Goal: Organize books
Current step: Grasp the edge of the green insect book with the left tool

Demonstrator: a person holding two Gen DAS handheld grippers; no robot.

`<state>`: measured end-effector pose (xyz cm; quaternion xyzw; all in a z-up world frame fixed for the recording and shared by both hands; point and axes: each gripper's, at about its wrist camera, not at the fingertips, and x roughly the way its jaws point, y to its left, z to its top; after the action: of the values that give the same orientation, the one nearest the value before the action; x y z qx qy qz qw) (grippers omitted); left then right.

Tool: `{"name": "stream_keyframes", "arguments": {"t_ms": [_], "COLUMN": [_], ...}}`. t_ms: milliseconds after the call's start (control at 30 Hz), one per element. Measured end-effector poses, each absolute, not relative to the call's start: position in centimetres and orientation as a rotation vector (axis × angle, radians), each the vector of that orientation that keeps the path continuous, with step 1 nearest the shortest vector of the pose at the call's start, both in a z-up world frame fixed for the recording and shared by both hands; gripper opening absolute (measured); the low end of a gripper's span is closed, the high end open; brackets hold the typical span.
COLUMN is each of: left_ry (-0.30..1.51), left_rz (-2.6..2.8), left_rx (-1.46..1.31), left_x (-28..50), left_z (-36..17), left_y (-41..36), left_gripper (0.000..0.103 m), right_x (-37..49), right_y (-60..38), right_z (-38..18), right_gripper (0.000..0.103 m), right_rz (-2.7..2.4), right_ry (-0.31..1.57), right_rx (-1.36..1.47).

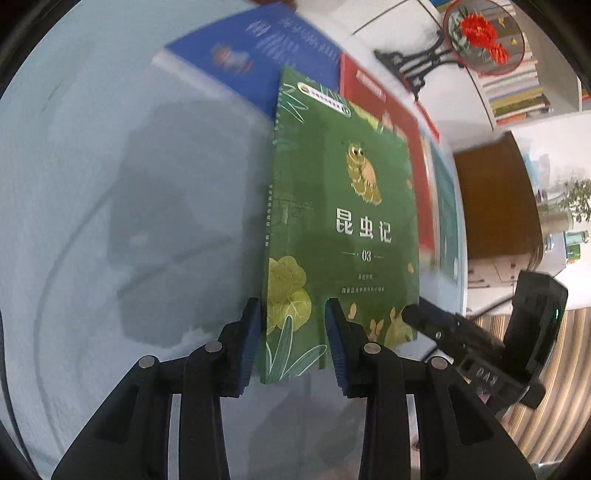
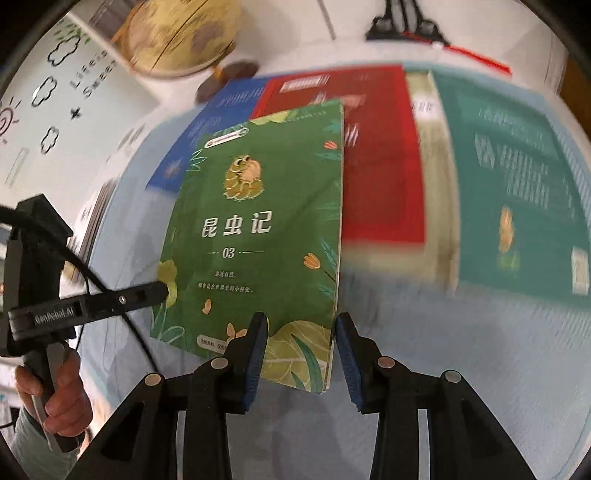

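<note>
Holding the green book (image 1: pixel 343 221) by its near edge w/ both: left claw (image 1: pixel 291 347) clamped at spine corner, right claw (image 2: pixel 301 350) at page-edge corner; long axis points away from me.

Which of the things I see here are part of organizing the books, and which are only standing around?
Part of the job:
- green book, between both pairs of jaws
- blue book
- red book
- teal book
- left gripper
- right gripper

Only standing around:
- globe
- round flower ornament
- wall shelf with books
</note>
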<state>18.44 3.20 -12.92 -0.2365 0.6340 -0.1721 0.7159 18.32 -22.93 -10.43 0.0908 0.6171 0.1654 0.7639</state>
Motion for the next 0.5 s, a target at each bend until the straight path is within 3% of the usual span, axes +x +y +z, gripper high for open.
{"name": "stream_keyframes", "arguments": {"t_ms": [200, 500], "left_ry": [1.396, 1.35], "left_rz": [-0.367, -0.315], "left_rx": [-0.573, -0.356], "left_x": [14.2, 13.6], "left_z": [-13.0, -12.0], "left_y": [4.1, 1.2], "left_gripper": [0.031, 0.031], "right_x": [14.1, 14.1], "right_y": [-23.5, -22.1], "right_z": [-11.6, -11.1], "right_gripper": [0.038, 0.04], "right_rz": [0.42, 0.397], "right_ry": [1.421, 1.371], "right_rx": [0.269, 0.159]}}
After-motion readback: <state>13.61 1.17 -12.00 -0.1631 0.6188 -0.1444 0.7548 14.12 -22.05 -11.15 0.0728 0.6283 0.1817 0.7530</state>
